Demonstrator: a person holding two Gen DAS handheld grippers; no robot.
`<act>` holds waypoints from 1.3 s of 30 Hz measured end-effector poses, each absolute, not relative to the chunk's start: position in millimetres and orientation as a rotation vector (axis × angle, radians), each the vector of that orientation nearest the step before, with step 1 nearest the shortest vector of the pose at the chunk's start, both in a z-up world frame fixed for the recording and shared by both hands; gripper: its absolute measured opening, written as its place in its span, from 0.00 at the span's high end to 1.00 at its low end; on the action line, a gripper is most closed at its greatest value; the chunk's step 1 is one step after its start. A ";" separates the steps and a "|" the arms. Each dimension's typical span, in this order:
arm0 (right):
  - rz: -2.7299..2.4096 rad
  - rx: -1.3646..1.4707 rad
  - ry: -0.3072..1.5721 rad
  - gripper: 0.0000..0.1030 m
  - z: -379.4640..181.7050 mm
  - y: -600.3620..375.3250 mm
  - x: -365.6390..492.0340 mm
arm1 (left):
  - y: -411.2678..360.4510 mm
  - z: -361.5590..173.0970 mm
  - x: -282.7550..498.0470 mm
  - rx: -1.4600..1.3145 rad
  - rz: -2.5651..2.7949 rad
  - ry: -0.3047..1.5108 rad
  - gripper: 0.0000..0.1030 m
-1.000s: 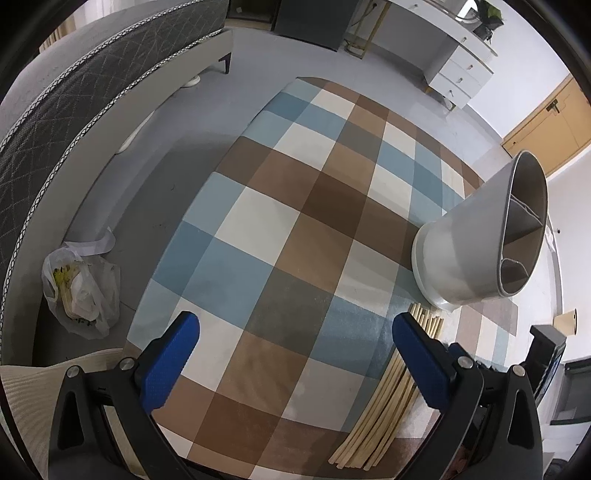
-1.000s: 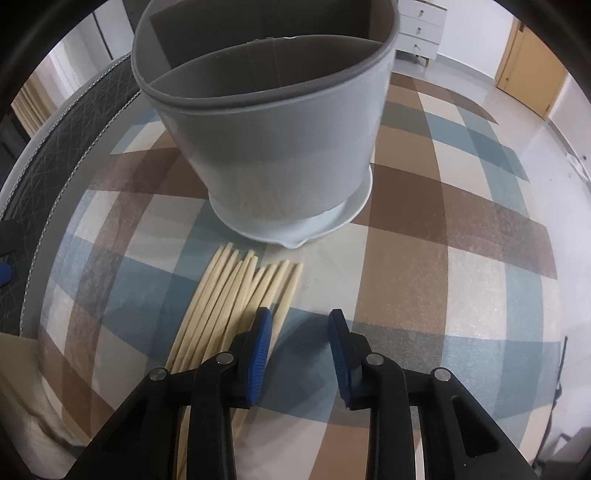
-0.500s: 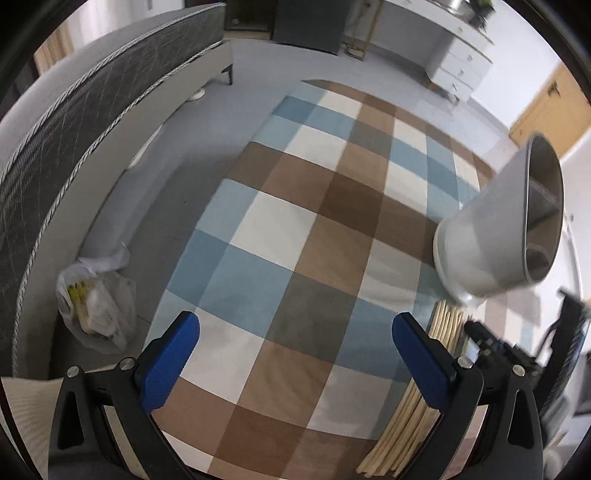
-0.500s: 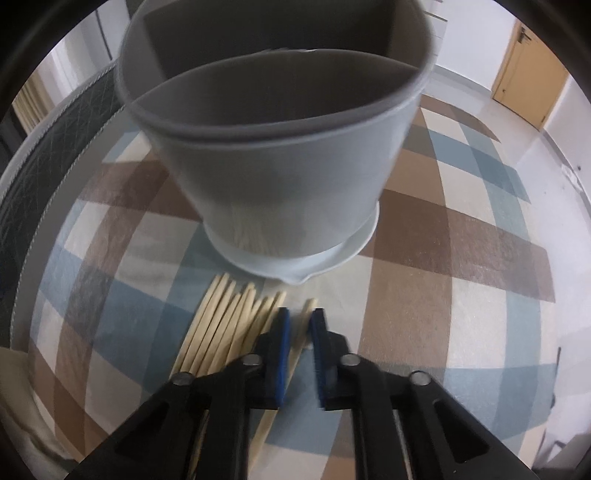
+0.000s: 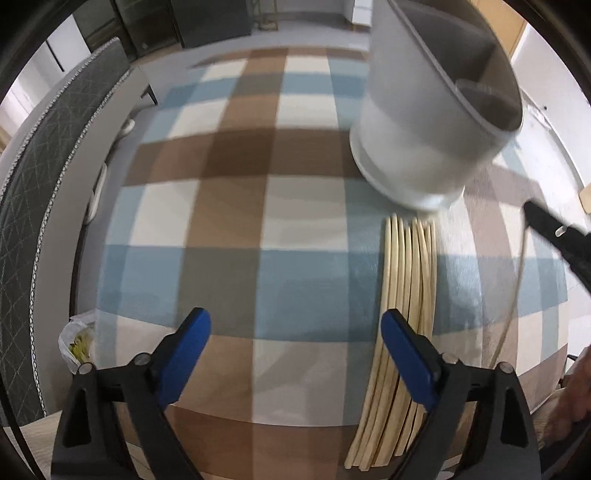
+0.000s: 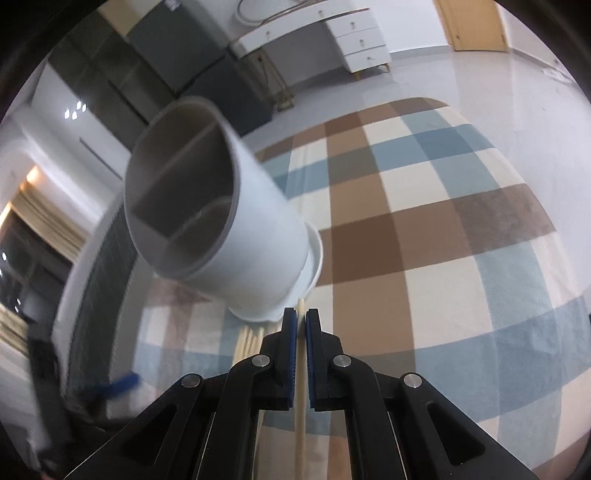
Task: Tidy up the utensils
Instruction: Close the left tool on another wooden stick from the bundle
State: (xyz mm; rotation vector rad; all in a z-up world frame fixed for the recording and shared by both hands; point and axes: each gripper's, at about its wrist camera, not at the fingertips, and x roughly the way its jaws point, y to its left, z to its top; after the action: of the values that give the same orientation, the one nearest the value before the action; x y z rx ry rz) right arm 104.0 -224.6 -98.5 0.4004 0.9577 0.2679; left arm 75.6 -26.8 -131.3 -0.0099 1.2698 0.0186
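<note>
A grey-white divided utensil holder (image 5: 417, 147) (image 6: 251, 240) stands on the checked cloth. In front of it lies a bundle of pale wooden chopsticks (image 5: 406, 273) (image 6: 248, 338). My right gripper (image 6: 301, 319) is shut on a single chopstick (image 6: 300, 402), raised off the cloth just before the holder's base. In the left wrist view that gripper (image 5: 554, 232) shows at the right edge, the thin chopstick (image 5: 515, 288) hanging from it. My left gripper (image 5: 295, 332) stands wide with its jaws closing, only cloth between them; its right finger (image 5: 402, 354) overlaps the bundle.
The checked cloth (image 5: 236, 206) covers the table. A grey bed (image 5: 40, 177) runs along the left, with a plastic bag (image 5: 75, 341) on the floor beside it. A white dresser (image 6: 354, 37) and a wooden door (image 6: 476, 22) stand far back.
My right gripper shut on one chopstick, lifted it off the cloth and rolled. My left gripper swung toward the bundle, so the holder and chopsticks now sit nearer its right finger.
</note>
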 end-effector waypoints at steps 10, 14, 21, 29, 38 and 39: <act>0.281 0.458 0.830 0.96 -71.7 -239.8 101.5 | -41.4 -144.3 68.1 0.071 0.060 1.312 0.13; 0.284 0.465 0.797 0.96 -62.9 -242.3 98.7 | -46.1 -148.0 69.1 0.074 0.047 1.330 0.13; 0.283 0.468 0.781 0.96 -59.1 -244.5 100.1 | -41.2 -148.1 74.0 0.037 0.042 1.331 0.13; 0.302 0.487 0.776 0.96 -56.3 -243.7 101.8 | -35.5 -152.1 77.2 0.016 0.068 1.345 0.13; 0.294 0.484 0.774 0.96 -55.7 -245.0 101.3 | -47.4 -145.4 99.0 -0.004 -0.016 1.307 0.60; 0.293 0.484 0.775 0.96 -56.2 -245.1 101.5 | -50.8 -145.3 102.5 -0.001 -0.027 1.303 0.63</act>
State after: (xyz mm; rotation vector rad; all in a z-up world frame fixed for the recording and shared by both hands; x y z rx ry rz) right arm 101.5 -245.1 -56.2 0.4835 0.7751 0.2934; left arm 102.5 -50.8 -145.3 -0.0005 1.3026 -0.0266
